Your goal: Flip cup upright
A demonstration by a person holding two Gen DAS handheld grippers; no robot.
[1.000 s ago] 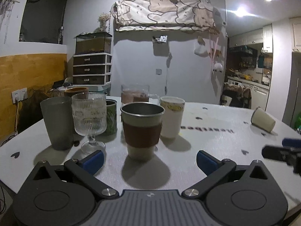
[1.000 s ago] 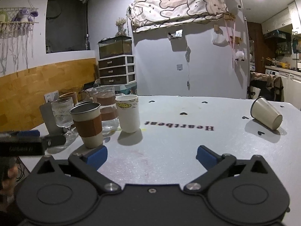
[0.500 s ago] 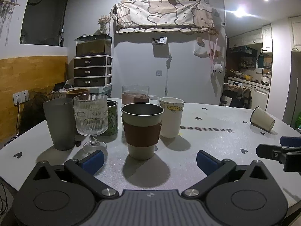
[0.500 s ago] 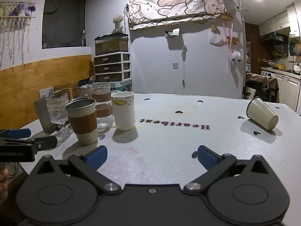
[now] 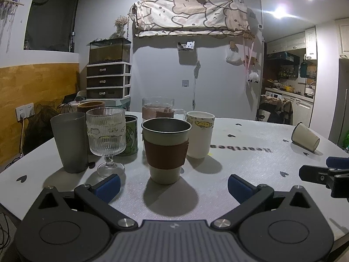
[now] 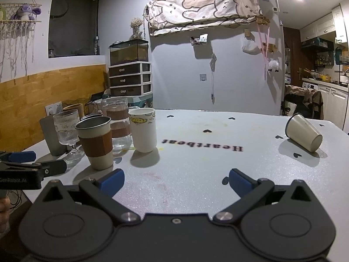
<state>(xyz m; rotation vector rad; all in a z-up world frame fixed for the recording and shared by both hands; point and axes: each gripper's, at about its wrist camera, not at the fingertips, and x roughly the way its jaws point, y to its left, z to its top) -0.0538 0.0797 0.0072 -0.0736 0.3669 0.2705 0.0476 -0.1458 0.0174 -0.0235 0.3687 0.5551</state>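
Note:
A cream cup lies on its side at the far right of the white table, its base toward me; it also shows in the left wrist view. My right gripper is open and empty, low over the table's near part, well short and left of the cup. My left gripper is open and empty, facing an upright metal cup with a brown sleeve. The right gripper's fingertips show at the right edge of the left wrist view.
Upright cups cluster at the table's left: a grey tumbler, a ribbed stem glass, a green can, a white printed cup, a glass mug. "Heartbeat" lettering marks the table's middle.
Both grippers have drawn back slightly and risen a little; the cups look a bit farther. Both stay open. The fallen cup has not moved.

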